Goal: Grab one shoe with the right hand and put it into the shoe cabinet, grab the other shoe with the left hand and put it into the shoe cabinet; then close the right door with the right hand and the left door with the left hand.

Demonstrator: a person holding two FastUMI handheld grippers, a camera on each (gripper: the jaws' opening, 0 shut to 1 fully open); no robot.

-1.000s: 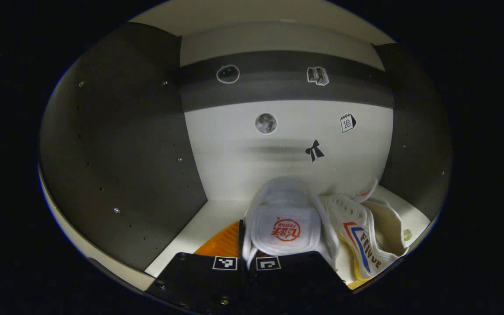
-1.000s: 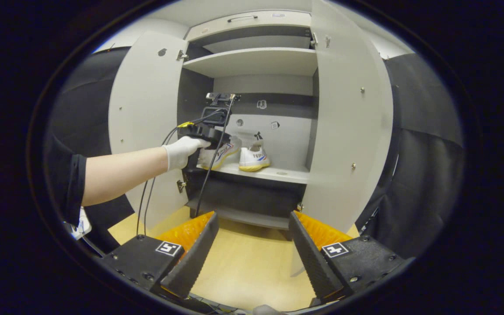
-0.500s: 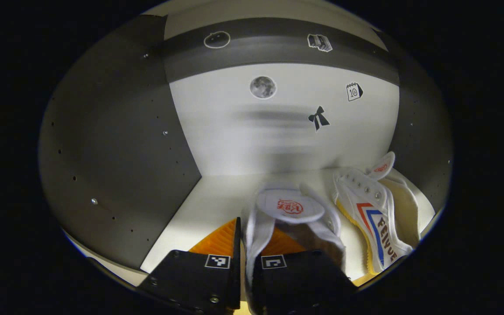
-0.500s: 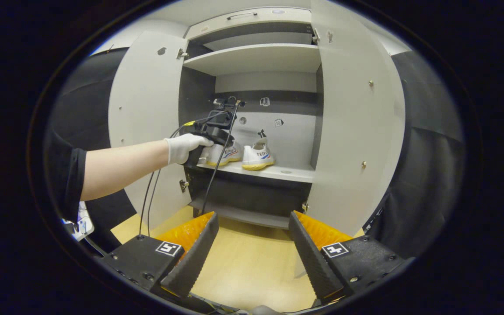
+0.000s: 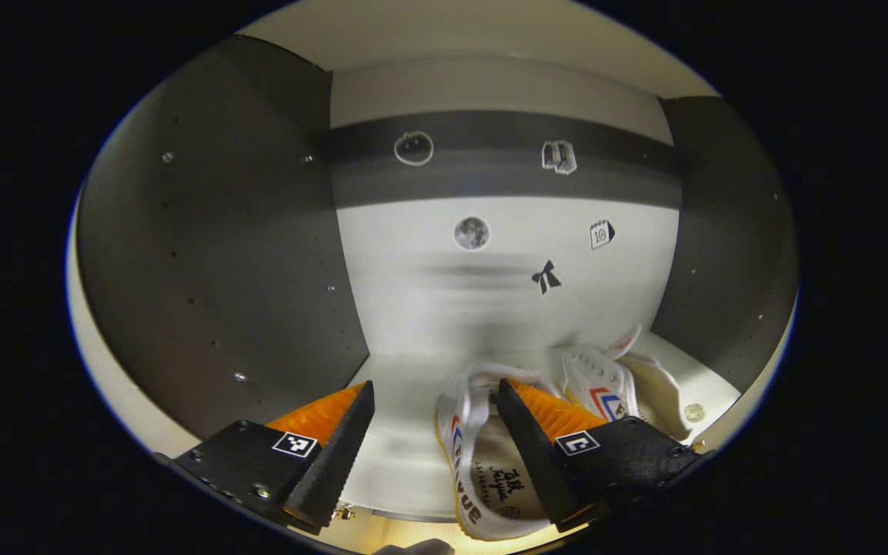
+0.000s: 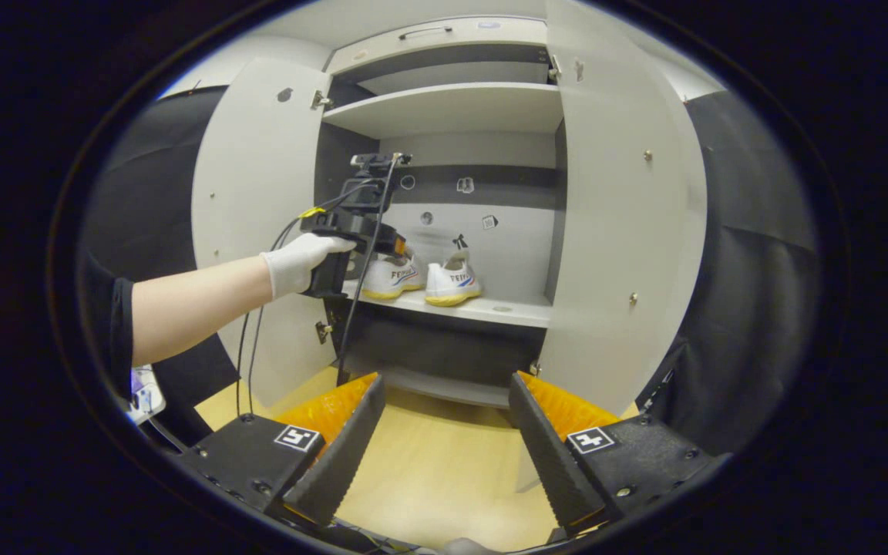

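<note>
Both shoes in the cabinet [image 6: 444,100], side by side on the middle shelf [image 6: 490,308]: left shoe [image 5: 482,455] nearest the left claw [image 5: 432,443], right shoe [image 5: 613,385] just beside it. Left claw spread apart, holding nothing, one finger over the left shoe's opening. Right claw [image 6: 444,439] also apart and empty, well back from the cabinet. Still left: right door [image 6: 621,208], then left door [image 6: 255,193], both wide open. Half a second ago, left claw clamped on the shoe's collar; since released and pulled back slightly.
</note>
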